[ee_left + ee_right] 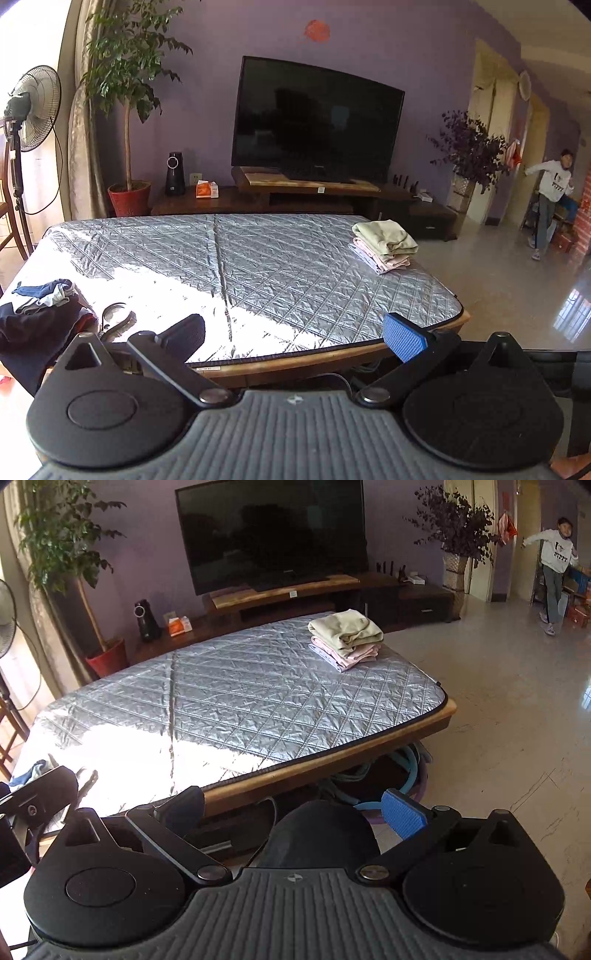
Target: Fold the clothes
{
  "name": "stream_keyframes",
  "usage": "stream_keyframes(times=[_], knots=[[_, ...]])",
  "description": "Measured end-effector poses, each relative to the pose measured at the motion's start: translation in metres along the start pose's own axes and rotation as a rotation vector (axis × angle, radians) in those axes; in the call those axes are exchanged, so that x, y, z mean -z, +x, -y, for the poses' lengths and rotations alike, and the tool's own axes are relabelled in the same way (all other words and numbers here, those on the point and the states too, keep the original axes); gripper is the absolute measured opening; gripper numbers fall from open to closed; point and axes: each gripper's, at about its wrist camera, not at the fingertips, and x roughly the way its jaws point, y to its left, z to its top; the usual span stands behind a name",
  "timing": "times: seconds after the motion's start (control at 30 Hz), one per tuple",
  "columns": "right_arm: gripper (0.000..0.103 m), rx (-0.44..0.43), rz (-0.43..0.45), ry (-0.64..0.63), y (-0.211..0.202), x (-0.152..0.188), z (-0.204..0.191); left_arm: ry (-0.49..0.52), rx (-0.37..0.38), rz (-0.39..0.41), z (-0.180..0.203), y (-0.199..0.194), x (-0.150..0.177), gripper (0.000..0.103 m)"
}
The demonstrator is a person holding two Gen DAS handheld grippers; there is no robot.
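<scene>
A lilac wall (pixel 207 74) backs a dark television (pixel 314 118) on a low wooden stand (pixel 306 184). A potted tree (pixel 129 92) and fan (pixel 33 107) stand left; sunlight glares off the pale floor (pixel 498 686).

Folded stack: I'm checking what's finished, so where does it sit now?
The folded stack sits on the table's far right corner in both views, nearest the TV stand, far from both grippers.

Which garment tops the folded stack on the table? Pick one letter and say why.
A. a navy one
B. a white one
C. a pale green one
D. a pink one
C: the folded stack at the far right of the table has a pale green garment on top, with pink layers beneath it.
</scene>
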Motion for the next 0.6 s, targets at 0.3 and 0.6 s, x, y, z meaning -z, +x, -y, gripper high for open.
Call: stream_keyframes(times=[0.3, 0.6], knots=[[0.103, 0.022, 0.010, -0.054, 0.000, 0.003, -0.013, -0.014, -0.020, -0.026, -0.005, 0.004, 0.000, 0.102], [0.103, 0.022, 0.003, -0.077, 0.001, 0.005, -0.018, -0.010, -0.017, -0.029, -0.002, 0.003, 0.000, 0.102]])
